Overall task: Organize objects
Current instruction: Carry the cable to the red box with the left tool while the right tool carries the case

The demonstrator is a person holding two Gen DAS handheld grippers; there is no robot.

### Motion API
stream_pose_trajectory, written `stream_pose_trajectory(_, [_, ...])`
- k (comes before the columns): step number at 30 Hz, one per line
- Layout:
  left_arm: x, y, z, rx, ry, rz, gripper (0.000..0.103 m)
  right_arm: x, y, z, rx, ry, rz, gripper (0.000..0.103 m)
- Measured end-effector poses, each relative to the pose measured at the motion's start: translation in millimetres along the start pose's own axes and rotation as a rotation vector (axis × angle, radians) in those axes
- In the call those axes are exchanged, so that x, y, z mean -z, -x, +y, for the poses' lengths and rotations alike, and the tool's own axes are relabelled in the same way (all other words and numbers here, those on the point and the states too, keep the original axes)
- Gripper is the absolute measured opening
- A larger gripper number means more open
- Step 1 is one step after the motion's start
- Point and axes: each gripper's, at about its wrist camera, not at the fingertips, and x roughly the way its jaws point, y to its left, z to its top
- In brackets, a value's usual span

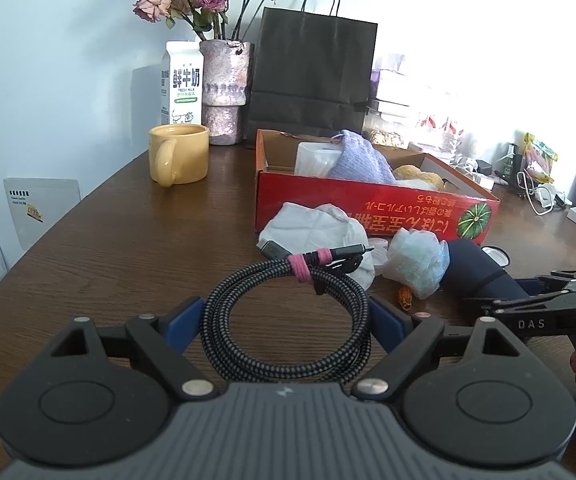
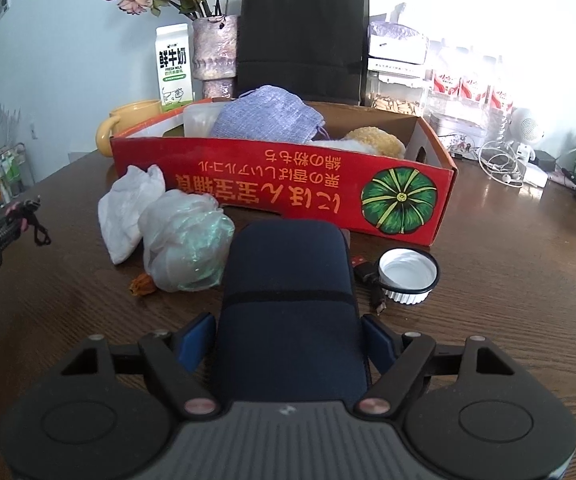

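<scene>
A coiled braided cable [image 1: 248, 276] with a pink tie sits between the blue pads of my left gripper [image 1: 286, 312], which is shut on the coil's two sides. A dark blue soft case [image 2: 288, 280] lies lengthwise between the pads of my right gripper [image 2: 288, 332], and both pads rest against its flanks. In the left wrist view the same case [image 1: 483, 268] and the right gripper's fingers [image 1: 499, 304] show at the right edge. Behind both stands a red cardboard box [image 2: 248, 176] holding a purple cloth pouch [image 2: 272, 116], a clear container and a yellow sponge.
A crumpled white bag [image 2: 128, 208] and a clear plastic bag [image 2: 184, 240] lie in front of the box, beside an orange scrap [image 2: 142, 284]. A white lid [image 2: 407, 276] and small plug [image 2: 371, 284] lie right of the case. Yellow mug [image 1: 178, 152], milk carton [image 1: 182, 80], vase, black bag [image 1: 315, 72] behind.
</scene>
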Motion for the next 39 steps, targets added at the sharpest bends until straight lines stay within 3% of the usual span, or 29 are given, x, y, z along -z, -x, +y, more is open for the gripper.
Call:
stream_pose_trajectory(18, [-19.5, -1.9, -14.4, 0.021, -0.018, -0.048, 0.088, -12.5, 32.6, -4.6, -0.024, -0.030, -0.130, 0.065])
stream_pose_trajectory(28, [-55.7, -20.3, -40.3, 0.051, -0.094, -0.083, 0.088, -43.1, 34.5, -0.6, -0.020, 0.003, -0.165, 0.065])
stream_pose_trajectory(39, [-105.6, -58.3, -70.1, 0.074, -0.189, -0.109, 0.088, -92.1, 7.8, -12.4, 0.000, 0.013, -0.153, 0.065])
